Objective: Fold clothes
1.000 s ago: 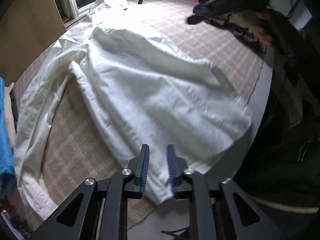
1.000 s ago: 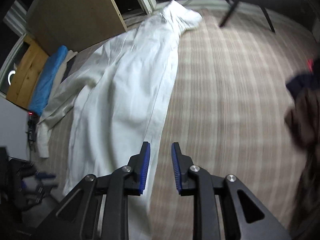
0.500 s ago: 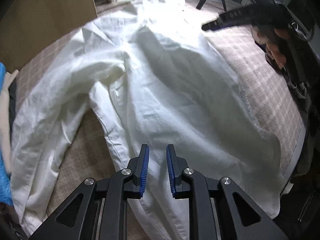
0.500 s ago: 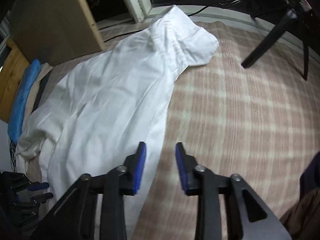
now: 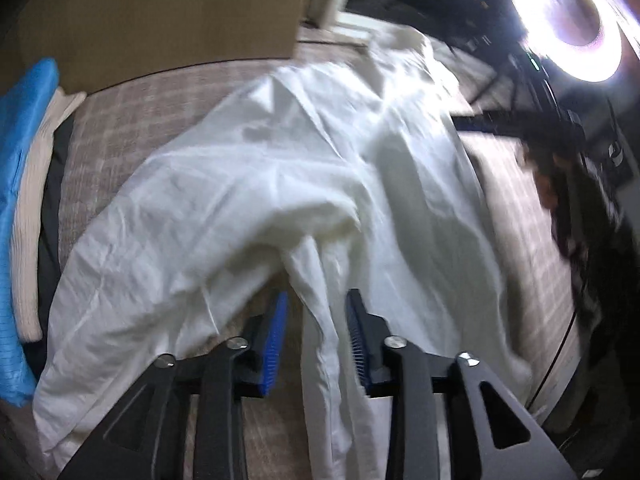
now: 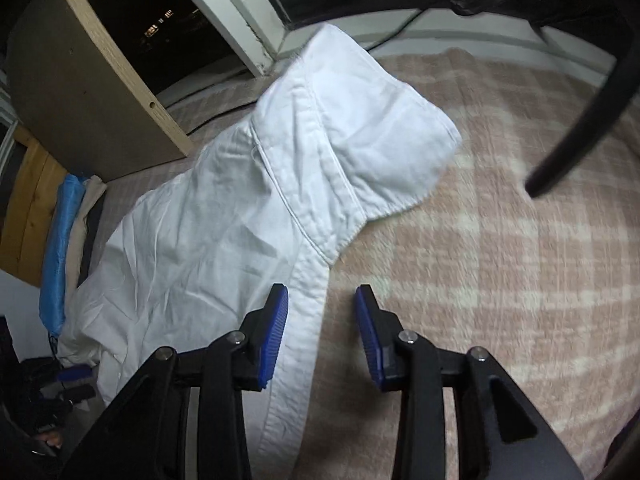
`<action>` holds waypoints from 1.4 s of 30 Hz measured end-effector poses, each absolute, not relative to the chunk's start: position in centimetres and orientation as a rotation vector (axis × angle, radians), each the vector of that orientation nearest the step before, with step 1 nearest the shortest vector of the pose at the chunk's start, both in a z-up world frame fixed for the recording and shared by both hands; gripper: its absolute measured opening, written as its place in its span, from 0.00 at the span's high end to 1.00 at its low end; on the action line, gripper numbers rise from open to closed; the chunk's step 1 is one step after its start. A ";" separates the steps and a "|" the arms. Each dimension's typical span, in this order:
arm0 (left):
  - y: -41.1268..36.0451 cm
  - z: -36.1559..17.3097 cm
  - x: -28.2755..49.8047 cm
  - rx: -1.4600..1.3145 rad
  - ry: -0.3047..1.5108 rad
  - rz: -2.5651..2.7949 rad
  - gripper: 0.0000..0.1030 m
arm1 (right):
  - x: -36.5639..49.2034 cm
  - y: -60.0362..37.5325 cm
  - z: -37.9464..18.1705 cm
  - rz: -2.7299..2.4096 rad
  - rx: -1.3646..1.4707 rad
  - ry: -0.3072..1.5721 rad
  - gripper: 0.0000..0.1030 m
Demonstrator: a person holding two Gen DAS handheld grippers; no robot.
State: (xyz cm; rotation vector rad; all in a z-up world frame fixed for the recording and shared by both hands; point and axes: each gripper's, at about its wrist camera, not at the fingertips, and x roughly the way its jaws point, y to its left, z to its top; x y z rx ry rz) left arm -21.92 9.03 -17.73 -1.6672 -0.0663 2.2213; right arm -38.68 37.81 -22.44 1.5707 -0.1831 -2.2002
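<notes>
on the checked blanket: white garment spread out, both grippers over it

across the pink checked blanket (image 6: 500, 260) lies a white garment (image 5: 248, 184), spread long and creased, one sleeve bunched and folded over near the middle in the left wrist view. at its far end a hood-like or collar part (image 6: 384, 136) sits flat by the window frame (image 6: 240, 28).

left gripper (image 5: 316, 340) points down at the cloth. its jaws are opening, a moderate gap, and a narrow fold of the white garment runs between the blue pads (image 5: 276, 344). the cloth touches or nearly touches the right-hand pad, but whether it is pinched cannot be told; the pads do not look pressed on it.

right gripper (image 6: 322, 336) is also partly open, gap moderate. the garment's front edge strip (image 6: 300, 344) lies under the left-hand pad side; bare blanket shows in most of the gap. nothing held.

at the left edge sits a stack of folded items, a blue one (image 5: 20, 200) and a cream one (image 5: 36, 216), beside a wooden panel (image 6: 80, 92). a bright ring light (image 5: 568, 20) glares at top right of the left view. a dark leg (image 6: 580, 120) of some stand crosses the right view. frames are blurred.
</notes>
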 end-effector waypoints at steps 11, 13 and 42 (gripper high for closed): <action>6.5 -19.7 -25.6 -1.711 -0.377 2.339 0.68 | -38.5 35.8 -21.3 -2.164 1.500 -0.043 0.94; 5.7 -19.8 -25.9 -1.694 -0.445 2.358 0.74 | -38.5 35.6 -21.1 -2.167 1.494 -0.018 0.95; 5.4 -14.7 -7.4 -1.646 0.102 2.019 0.53 | -9.1 40.9 -15.1 -2.017 1.631 0.062 0.75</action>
